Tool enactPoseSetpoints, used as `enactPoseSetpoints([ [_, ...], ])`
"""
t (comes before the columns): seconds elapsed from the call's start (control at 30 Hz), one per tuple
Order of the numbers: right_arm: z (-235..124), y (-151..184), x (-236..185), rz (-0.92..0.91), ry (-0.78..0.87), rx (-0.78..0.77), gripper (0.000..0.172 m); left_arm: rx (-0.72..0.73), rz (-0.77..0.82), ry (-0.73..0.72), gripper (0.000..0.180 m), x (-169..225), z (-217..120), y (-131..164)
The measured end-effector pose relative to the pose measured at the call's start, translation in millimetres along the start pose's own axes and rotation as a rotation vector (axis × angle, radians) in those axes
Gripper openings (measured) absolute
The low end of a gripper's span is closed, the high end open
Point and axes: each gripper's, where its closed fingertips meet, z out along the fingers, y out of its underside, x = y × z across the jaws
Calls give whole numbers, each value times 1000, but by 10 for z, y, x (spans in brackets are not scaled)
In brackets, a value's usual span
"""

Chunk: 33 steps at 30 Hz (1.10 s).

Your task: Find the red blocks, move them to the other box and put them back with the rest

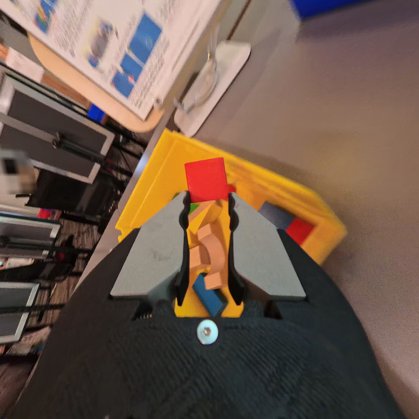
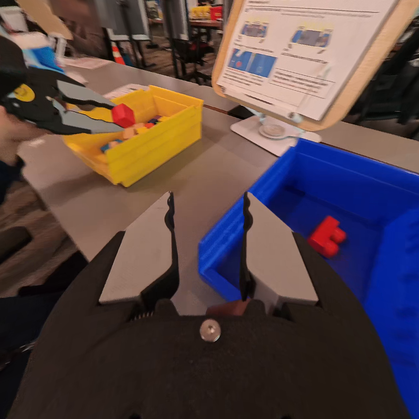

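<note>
Red block [image 1: 205, 179] pinched at its near edge by the left gripper [image 1: 208, 196], both pads pressed to its sides, held above the yellow box [image 1: 145, 181]. Flat faces, bright paint, squarish; most of it sticks out past the fingertips.

Shallow hold, I'd say: carry it level and slow toward 3 o'clock, and release low inside the blue box [image 2: 226, 260].

Another red piece [image 2: 326, 240], notched, already lies on the blue box floor. At least one more red [image 1: 299, 229] waits among the blue and bare-wood pieces in the yellow box.

Right gripper [image 2: 207, 199] hangs wide open, holding nothing, over the table [image 2: 181, 192] at the blue box's near corner.
</note>
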Motion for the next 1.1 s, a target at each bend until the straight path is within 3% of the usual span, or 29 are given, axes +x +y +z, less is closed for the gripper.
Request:
enactPoseSetpoints([
  [0.17, 177, -75, -776, 46, -298, 39, 59, 261, 29, -2, 31, 531, -481, -639],
  [0.27, 253, -56, -1175, 76, -443, 30, 62, 340, 190, -15, 32, 895, -652, -975],
  [0.43, 359, 46, -1444, 88, -519, -6, 64, 478, 278, 20, 31, 1355, -879, -1391],
  [0.53, 353, 124, -1552, 93, -598, -34, 34, 491, 311, -4, 31, 1439, -891, -1449],
  [0.6, 354, 140, -1512, 87, -587, -47, 33, 507, 310, -40, 30, 1416, -875, -1445],
  [0.67, 337, 97, -1392, 62, -527, -26, 32, 513, 248, -113, 13, 1255, -874, -1420],
  [0.73, 298, 5, -1112, 33, -401, 16, 31, 468, 152, -97, 4, 1103, -836, -1324],
  [0.83, 162, -104, -323, -28, -69, 74, 31, 411, -40, -48, 0, 823, -785, -1124],
  [0.93, -31, 91, 524, -5, 221, -5, 31, 319, -160, -43, 0, 548, -671, -814],
  [1.03, -119, 418, 904, 85, 268, -147, 69, 220, -253, -41, 0, 343, -505, -450],
  [1.1, -202, 377, 1000, 108, 288, -111, 68, 178, -362, 24, 0, 308, -380, -251],
])
